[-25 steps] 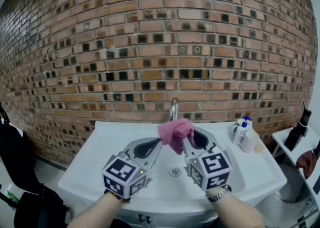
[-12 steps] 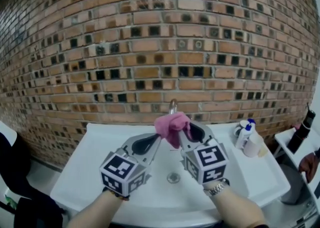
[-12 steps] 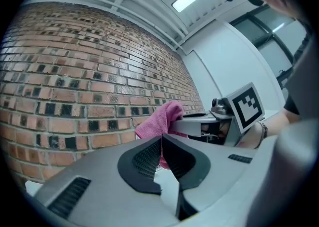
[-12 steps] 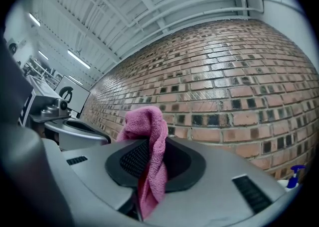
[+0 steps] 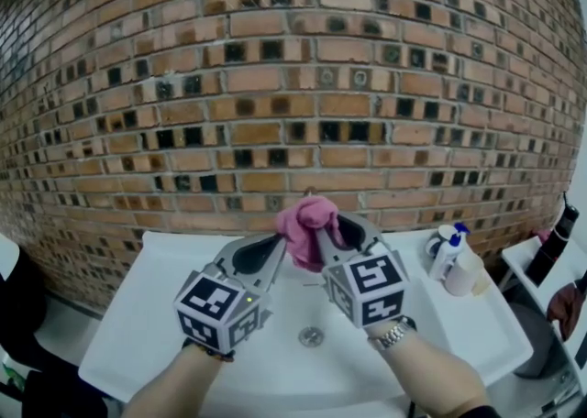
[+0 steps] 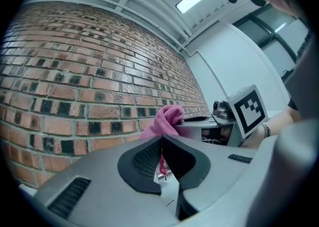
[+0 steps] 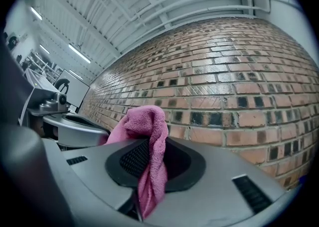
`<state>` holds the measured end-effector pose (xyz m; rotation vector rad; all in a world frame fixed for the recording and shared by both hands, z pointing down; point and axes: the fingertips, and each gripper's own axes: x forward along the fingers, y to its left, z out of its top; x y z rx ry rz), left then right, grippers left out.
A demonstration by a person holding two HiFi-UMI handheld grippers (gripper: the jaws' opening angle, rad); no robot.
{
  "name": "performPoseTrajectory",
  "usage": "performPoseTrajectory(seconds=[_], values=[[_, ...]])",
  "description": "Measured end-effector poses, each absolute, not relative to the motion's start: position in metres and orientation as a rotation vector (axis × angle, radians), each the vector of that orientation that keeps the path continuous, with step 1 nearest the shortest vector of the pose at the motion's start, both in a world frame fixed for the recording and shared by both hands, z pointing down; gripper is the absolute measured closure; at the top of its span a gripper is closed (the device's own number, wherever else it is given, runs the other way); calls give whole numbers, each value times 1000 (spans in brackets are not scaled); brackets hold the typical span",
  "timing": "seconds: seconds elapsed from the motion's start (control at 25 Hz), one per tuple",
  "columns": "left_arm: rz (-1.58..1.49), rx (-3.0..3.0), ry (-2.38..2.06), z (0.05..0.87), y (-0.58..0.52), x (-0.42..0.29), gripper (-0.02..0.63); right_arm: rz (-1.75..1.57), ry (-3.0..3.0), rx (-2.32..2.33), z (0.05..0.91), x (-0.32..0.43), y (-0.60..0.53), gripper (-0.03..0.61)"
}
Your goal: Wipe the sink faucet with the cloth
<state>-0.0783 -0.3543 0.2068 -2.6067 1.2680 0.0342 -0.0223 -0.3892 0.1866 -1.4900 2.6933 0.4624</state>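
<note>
- Two tongs, both pressed together: the right tongs [image 7: 152,161] pinch a hanging fold of the pink cloth [image 7: 144,119], and the left tongs [image 6: 160,146] seem to nip a thin edge of it.
- Cloth bunches between the two tips, with its bulk nearer the right hand.
- Faucet [image 5: 309,193] stands upright just behind the cloth, by the brick wall, mostly hidden.
- Wiping likely means drawing the cloth down that upright axis, over the sink [image 5: 165,315].

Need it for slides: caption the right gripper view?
Right gripper shut on a pink cloth, held up before a brick wall.
</note>
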Motion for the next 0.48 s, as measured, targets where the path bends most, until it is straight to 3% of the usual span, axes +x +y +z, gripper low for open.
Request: performPoseTrajectory(seconds=[0.48], values=[[63, -2587, 1346, 214, -385, -86, 601, 479, 2665, -1525, 177, -14, -420, 504]])
